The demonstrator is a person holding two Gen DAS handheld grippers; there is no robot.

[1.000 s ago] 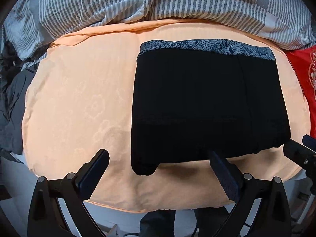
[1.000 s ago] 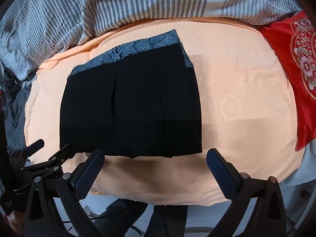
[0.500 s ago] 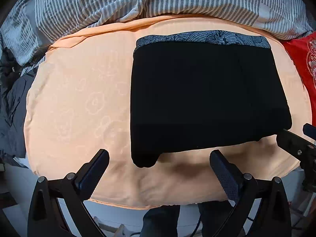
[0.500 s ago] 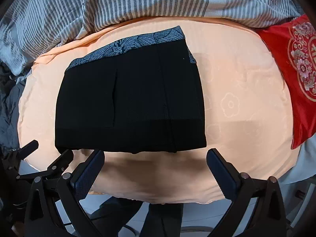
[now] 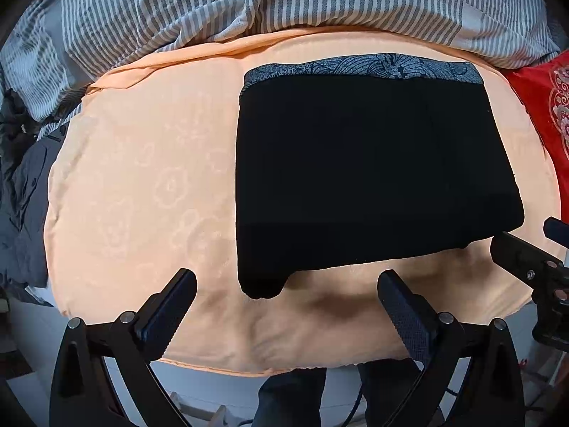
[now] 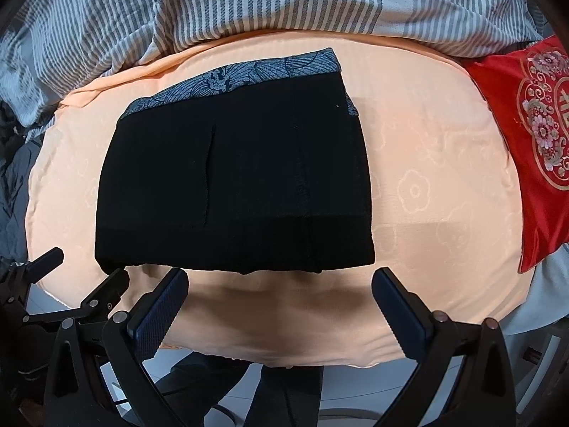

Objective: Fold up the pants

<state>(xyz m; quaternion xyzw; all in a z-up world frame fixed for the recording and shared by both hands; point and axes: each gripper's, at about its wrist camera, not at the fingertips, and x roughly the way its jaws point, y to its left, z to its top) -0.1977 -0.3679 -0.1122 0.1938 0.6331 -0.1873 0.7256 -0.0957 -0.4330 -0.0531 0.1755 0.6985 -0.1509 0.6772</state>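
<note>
i've got the black pants [image 5: 373, 178] lying folded into a compact rectangle on the peach bed cover [image 5: 142, 185], near its front edge, with the patterned grey waistband [image 5: 362, 66] along the far side. my left gripper [image 5: 286, 306] hangs just short of the near edge, jaws spread wide and holding nothing. my right gripper [image 6: 279, 300] is the same: wide apart, empty, its tips just below the bundle's front hem.

i judge this fabric soft, light and limp, several layers thick now, so it should sag and slide apart if pinched by 1 layer only. for another fold i'd take the whole stack at the 2 near corners, or slip a finger under the thick front edge, and lift both sides together so the layers don't shear. the cover underneath looks smooth and puckers easily, so i could catch it by mistake.

the left view shows a small lobe of cloth [image 5: 263, 284] poking out below the near left corner, which the right view mostly hides behind the left rig. the right view shows vertical seams [image 6: 208, 178] and a ribbed band along the front that read as flat black from the left, plus the red embroidered cushion [image 6: 533, 135] in full.
</note>
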